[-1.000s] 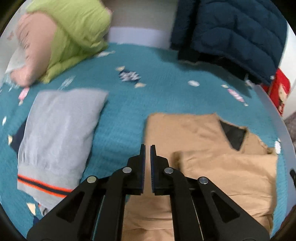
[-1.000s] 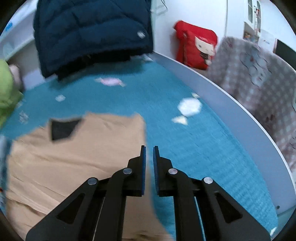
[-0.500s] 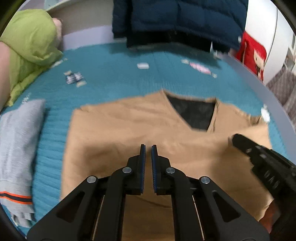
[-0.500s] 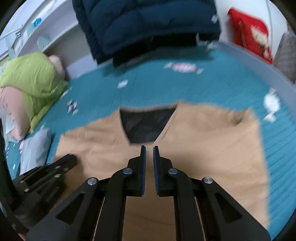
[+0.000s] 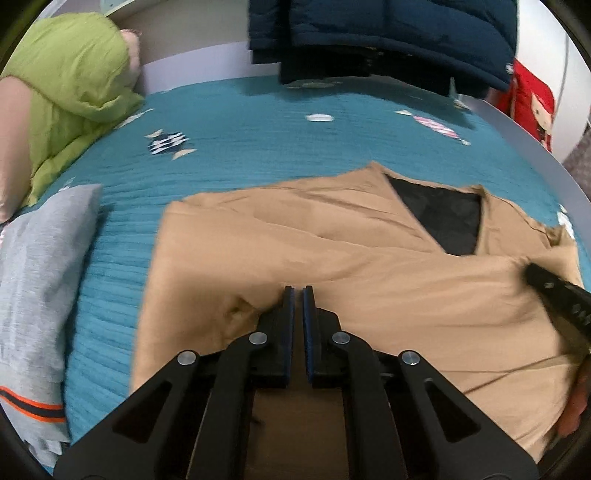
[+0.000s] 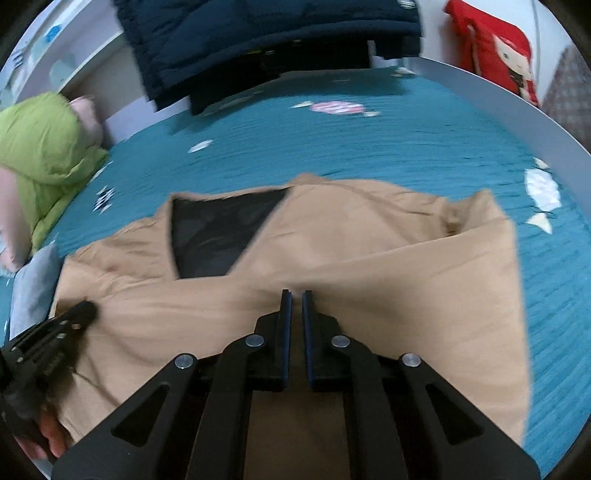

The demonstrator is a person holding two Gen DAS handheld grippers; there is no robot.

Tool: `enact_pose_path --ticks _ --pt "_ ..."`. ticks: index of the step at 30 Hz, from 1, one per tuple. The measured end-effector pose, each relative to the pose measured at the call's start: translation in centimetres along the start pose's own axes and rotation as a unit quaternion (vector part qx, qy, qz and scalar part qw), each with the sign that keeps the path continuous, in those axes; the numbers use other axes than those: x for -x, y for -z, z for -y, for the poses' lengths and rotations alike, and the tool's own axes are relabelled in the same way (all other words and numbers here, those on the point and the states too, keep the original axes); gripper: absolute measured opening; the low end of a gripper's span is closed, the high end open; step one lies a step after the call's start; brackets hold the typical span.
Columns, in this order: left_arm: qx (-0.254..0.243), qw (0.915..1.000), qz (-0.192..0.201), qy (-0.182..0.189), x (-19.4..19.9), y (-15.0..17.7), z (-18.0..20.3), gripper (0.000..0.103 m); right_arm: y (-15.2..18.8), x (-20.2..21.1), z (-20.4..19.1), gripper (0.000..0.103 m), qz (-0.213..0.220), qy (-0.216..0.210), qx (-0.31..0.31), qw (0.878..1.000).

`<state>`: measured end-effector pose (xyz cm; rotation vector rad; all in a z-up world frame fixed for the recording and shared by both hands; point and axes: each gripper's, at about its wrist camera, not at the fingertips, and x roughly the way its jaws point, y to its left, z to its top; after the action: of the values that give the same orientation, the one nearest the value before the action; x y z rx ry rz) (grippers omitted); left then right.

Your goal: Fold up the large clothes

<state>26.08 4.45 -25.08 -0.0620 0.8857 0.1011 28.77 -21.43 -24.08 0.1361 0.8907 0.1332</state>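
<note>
2 grippers: the left gripper (image 5: pixel 298 290) and the right gripper (image 6: pixel 296 293) are both squeezed shut, side by side, tips down on the cloth.
What they hold: the cloth bunches up right at each pair of tips, so each one seems to pinch the edge of the top layer.
Task thing: the tan coat (image 5: pixel 369 251) lies flat on the teal bed cover (image 5: pixel 258 129), with the neck on the far side.
Black lining (image 5: pixel 443 221): it shows at the open neck, so the front faces up.
Why 2 grips: a wide edge sags in the middle if only 1 side is held.
Why so low: I think the top layer is being laid down over the coat to make a fold.
Grey clothes (image 5: pixel 40 266): already folded, set well off to the left so they do not get in the way.
Blue puffy jacket (image 5: pixel 388 33): it waits at the far end of the bed.
</note>
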Motion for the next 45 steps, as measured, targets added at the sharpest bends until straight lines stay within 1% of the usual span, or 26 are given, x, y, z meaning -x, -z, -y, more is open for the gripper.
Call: enact_pose_path --ticks 2,4,5,7,8,10,12,13,15,17,19,22,23,24,25,26,29,30,32,33,37,38,40,42,43,45 --pt "0.003 0.9997 0.002 -0.026 0.2 -0.3 -1.2 0.006 -0.3 0.4 1.5 0.004 0.003 0.037 -0.004 0.999" --pt "0.009 0.9986 -0.001 -0.051 0.2 -0.5 -2.6 0.006 -0.2 0.9 3.2 0.004 0.001 0.055 -0.021 0.998" --pt "0.02 0.997 -0.008 -0.074 0.1 -0.7 -3.9 0.006 -0.1 1.2 4.5 0.004 -0.002 0.066 -0.038 0.997" --pt "0.035 0.9964 -0.018 -0.075 0.4 -0.8 -5.9 0.006 0.2 2.0 6.2 0.004 -0.001 0.08 -0.052 0.995" --pt "0.04 0.996 -0.019 -0.078 0.7 -0.8 -6.7 0.006 0.5 2.7 7.2 0.004 0.002 0.096 -0.061 0.993" --pt "0.048 0.994 -0.021 -0.096 1.6 -0.9 -8.3 0.007 1.0 3.7 8.2 0.005 0.001 0.116 -0.076 0.99" --pt "0.054 0.9933 -0.023 -0.099 2.5 -1.1 -9.3 0.007 1.5 5.0 9.3 0.005 0.001 0.136 -0.093 0.986" --pt "0.057 0.9935 -0.024 -0.096 3.2 -1.1 -9.7 0.007 1.8 5.7 9.7 0.008 0.002 0.144 -0.101 0.984" --pt "0.053 0.9945 -0.019 -0.088 4.5 -1.2 -9.6 0.007 2.0 7.2 10.2 0.009 0.008 0.149 -0.113 0.982" --pt "0.041 0.9958 -0.011 -0.081 5.9 -1.4 -8.5 0.007 2.2 9.2 9.7 0.009 0.029 0.146 -0.12 0.982" --pt "0.028 0.9983 -0.004 -0.05 7.2 -1.7 -6.3 0.007 2.1 10.6 8.2 0.009 0.045 0.126 -0.115 0.984" --pt "0.016 0.9998 -0.005 0.009 8.3 -1.4 -2.9 0.007 1.9 11.9 4.0 0.009 0.063 0.073 -0.085 0.992" --pt "0.01 0.9992 -0.007 0.037 8.6 -1.0 -1.4 0.007 1.9 11.9 2.9 0.009 0.062 0.058 -0.08 0.993" --pt "0.002 0.9983 -0.011 0.058 8.6 -0.7 -0.2 0.007 2.2 11.6 1.1 0.009 0.056 0.025 -0.073 0.995" --pt "-0.008 0.9969 -0.017 0.076 8.5 -0.2 1.4 0.007 2.4 11.3 0.2 0.009 0.049 0.006 -0.067 0.997" --pt "-0.014 0.9964 -0.022 0.081 8.2 0.2 2.2 0.007 2.9 10.7 -1.2 0.009 0.039 -0.01 -0.053 0.998" --pt "-0.023 0.9945 -0.049 0.09 6.8 2.0 4.0 0.007 4.2 8.7 -3.8 0.009 0.018 0.0 -0.012 1.0" --pt "-0.022 0.9941 -0.059 0.088 6.2 2.8 4.1 0.007 4.8 8.0 -4.2 0.009 0.009 -0.007 -0.008 1.0" --pt "-0.021 0.9938 -0.074 0.08 5.1 4.1 4.0 0.006 6.0 6.4 -4.3 0.009 -0.017 -0.022 -0.008 1.0" --pt "-0.019 0.9937 -0.077 0.08 4.9 4.7 3.7 0.006 6.7 5.8 -3.9 0.006 -0.025 -0.019 -0.004 0.999" --pt "0.007 0.991 -0.081 0.106 5.1 5.5 1.5 0.006 8.1 6.5 -2.6 0.004 -0.019 -0.025 0.01 0.999" --pt "0.01 0.9908 -0.082 0.107 5.2 5.6 1.3 0.003 8.1 6.9 -1.8 0.004 -0.016 -0.013 0.014 1.0" --pt "0.017 0.9904 -0.084 0.109 5.3 5.7 0.8 0.002 8.0 7.7 -0.3 0.002 -0.014 0.0 0.005 1.0" --pt "0.026 0.9902 -0.086 0.107 5.4 5.7 0.4 0.002 8.1 8.2 1.8 0.002 -0.012 0.055 -0.004 0.998" --pt "0.029 0.9897 -0.088 0.11 5.4 5.8 0.3 0.002 8.3 8.4 2.8 0.002 -0.012 0.066 -0.008 0.998" --pt "0.033 0.989 -0.089 0.113 5.2 5.6 0.5 0.002 8.3 8.7 5.6 0.0 -0.015 0.066 -0.047 0.997"
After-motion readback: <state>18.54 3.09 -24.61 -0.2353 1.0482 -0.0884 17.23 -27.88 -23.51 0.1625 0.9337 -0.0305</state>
